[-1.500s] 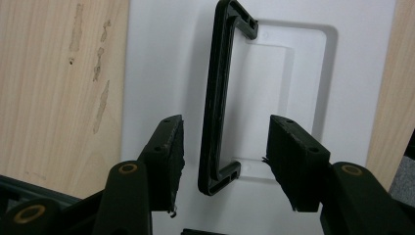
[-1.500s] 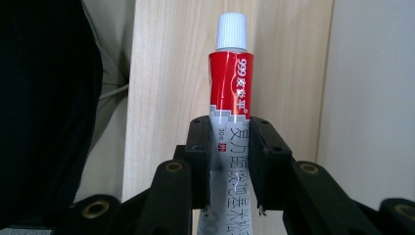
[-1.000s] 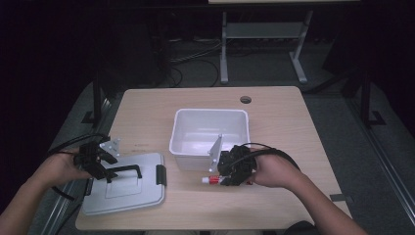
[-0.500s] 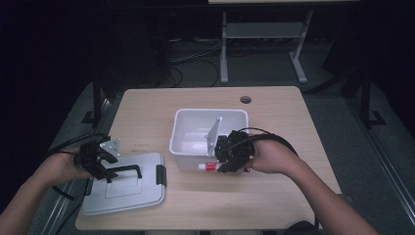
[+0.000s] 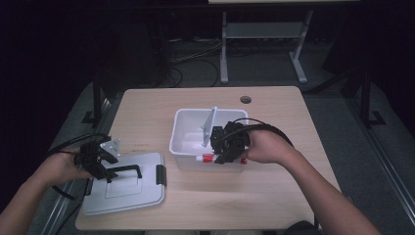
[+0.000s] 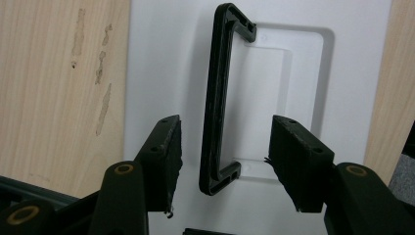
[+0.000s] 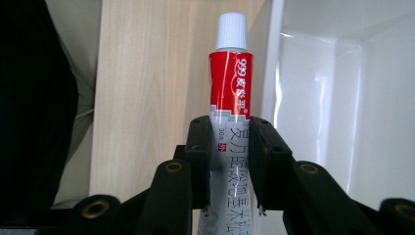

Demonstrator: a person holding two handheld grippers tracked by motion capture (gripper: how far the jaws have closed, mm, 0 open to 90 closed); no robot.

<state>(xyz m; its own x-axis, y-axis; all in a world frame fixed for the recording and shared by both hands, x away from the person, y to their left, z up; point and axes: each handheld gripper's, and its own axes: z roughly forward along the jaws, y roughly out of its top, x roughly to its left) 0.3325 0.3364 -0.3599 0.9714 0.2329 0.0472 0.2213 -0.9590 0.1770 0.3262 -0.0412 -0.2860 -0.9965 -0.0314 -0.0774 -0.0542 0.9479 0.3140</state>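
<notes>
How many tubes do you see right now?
1. A red and white tube is clamped in the right tongs, held at the near wall of the white bin. Others could be hidden behind the hand.

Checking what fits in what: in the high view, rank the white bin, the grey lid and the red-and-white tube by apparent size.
1. white bin and grey lid: look alike, lid sits nearer the camera.
2. tube, clearly smallest.

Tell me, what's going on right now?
Right hand-held gripper shut on tube beside bin. Left hand-held gripper open over lid handle. Nothing blocking.
</notes>
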